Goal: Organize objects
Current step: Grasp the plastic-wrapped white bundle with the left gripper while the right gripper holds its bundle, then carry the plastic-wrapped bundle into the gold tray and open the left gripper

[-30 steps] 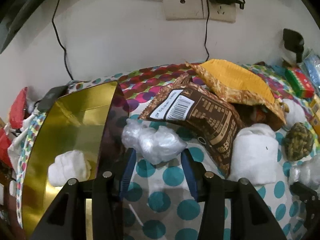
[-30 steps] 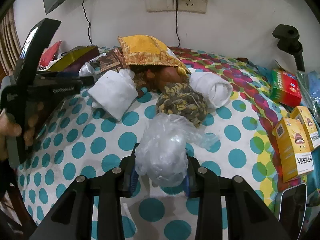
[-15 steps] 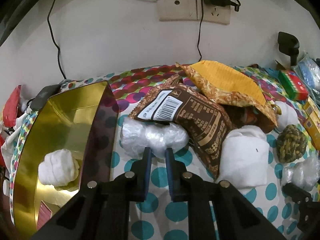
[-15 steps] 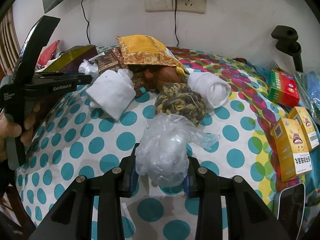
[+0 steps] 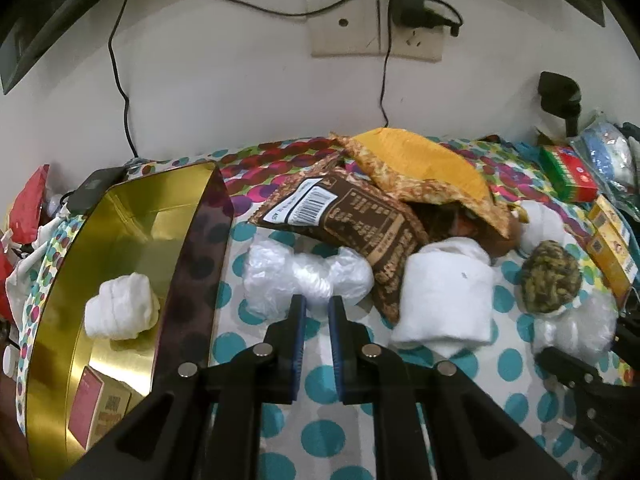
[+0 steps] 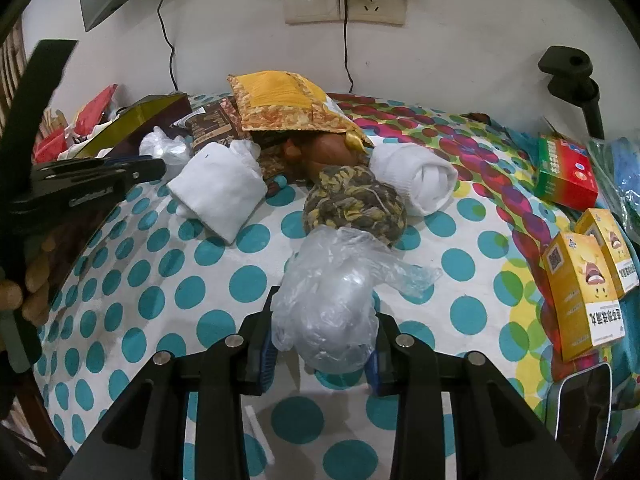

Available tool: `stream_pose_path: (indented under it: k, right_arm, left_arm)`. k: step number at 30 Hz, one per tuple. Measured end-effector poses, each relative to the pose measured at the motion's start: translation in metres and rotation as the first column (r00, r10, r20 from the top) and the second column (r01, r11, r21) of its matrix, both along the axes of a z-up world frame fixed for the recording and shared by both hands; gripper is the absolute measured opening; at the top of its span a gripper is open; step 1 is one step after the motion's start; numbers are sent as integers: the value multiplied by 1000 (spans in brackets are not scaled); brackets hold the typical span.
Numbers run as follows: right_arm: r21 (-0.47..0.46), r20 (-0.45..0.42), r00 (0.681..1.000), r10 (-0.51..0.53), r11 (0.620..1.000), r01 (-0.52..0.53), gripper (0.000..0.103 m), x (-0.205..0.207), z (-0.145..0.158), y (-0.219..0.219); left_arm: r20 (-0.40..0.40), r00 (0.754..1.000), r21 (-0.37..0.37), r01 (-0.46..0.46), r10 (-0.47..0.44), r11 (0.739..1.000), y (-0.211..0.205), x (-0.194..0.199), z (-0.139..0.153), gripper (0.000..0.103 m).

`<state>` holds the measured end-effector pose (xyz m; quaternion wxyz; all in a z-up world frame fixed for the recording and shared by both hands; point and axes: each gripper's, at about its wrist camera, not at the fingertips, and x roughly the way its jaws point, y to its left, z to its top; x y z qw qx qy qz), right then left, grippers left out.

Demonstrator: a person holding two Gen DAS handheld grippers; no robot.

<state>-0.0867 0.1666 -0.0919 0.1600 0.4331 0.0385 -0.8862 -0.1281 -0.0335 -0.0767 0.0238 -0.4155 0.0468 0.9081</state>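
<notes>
In the left wrist view my left gripper [image 5: 316,306] is shut on the middle of a crumpled clear plastic bag [image 5: 276,280], which bulges out on both sides of the fingers. The bag lies on the dotted cloth just right of an open gold box [image 5: 132,220] holding a white rolled cloth [image 5: 120,312]. My right gripper [image 6: 322,336] is shut on a second clear plastic bag [image 6: 328,304], low over the cloth at the front. The right wrist view also shows the left gripper [image 6: 154,168] at the far left, held by a hand [image 6: 24,292].
Behind the bags lies a pile: a brown snack packet [image 5: 344,220], an orange packet [image 5: 420,160], two white rolled cloths [image 6: 220,192] [image 6: 416,176] and an olive knitted ball [image 6: 352,204]. Yellow boxes [image 6: 580,296], a red-green box [image 6: 566,176] and a phone [image 6: 584,400] sit right.
My left gripper's jaws, open around the plastic bag a second ago, have shut on it and pinched its middle. The right gripper and its bag have not moved.
</notes>
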Motion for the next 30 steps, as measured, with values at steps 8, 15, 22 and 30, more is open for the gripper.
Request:
stream_pose_path:
  k: [8,15,22,30]
  right_arm:
    - [2,-2,1000,-10,1000,10,32,-2,0,-1]
    - [8,-3,1000,-4,1000,4,32,-2,1,-4]
    - [10,-3,1000,-1,1000,1,32,-2,-1,-4]
    - [14,-5,1000,-4,1000,4,33,-1,-2,-4]
  left_arm:
    - [8,1000,-2,11,-11,1000,5,15,-1,12]
    - [6,1000,14,-8,8,1000,-7,29,9,12]
    - [-27,999,32,-34,35,999,-26,45,36,12]
    - [-60,992,32,-110,112,993,-64,62,60,12]
